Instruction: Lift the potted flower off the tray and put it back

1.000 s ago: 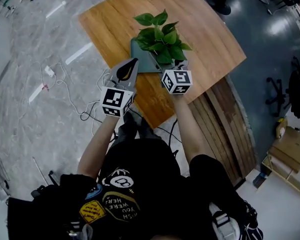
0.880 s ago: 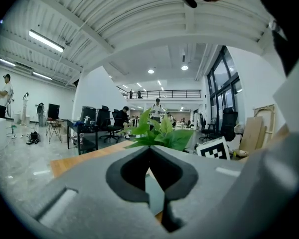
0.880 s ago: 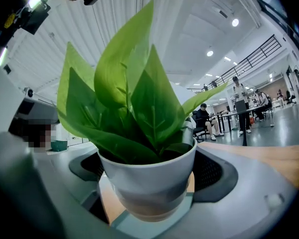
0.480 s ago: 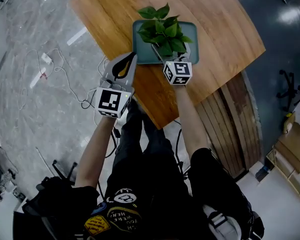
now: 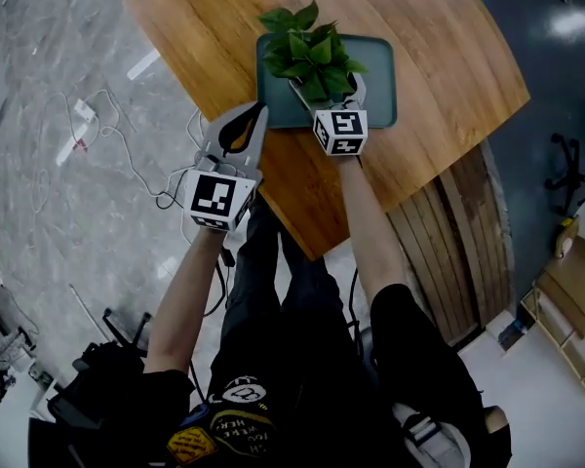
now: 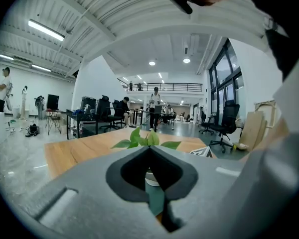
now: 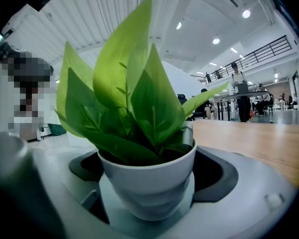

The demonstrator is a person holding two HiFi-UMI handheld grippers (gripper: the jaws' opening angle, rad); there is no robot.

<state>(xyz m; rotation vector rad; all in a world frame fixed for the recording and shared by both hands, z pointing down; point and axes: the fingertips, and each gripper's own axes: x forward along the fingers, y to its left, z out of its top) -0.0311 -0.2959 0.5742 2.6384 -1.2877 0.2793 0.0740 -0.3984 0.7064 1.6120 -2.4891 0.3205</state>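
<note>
The right gripper (image 5: 328, 90) has its jaws clamped on the white pot (image 7: 147, 183) of the potted flower (image 7: 139, 108). The leaves rise straight ahead of it, over the near part of the green tray (image 5: 380, 66). To its left, the left gripper (image 5: 258, 112) hangs empty with its jaws pressed together, its tips just beside the tray's corner on the wooden table (image 5: 448, 76).
</note>
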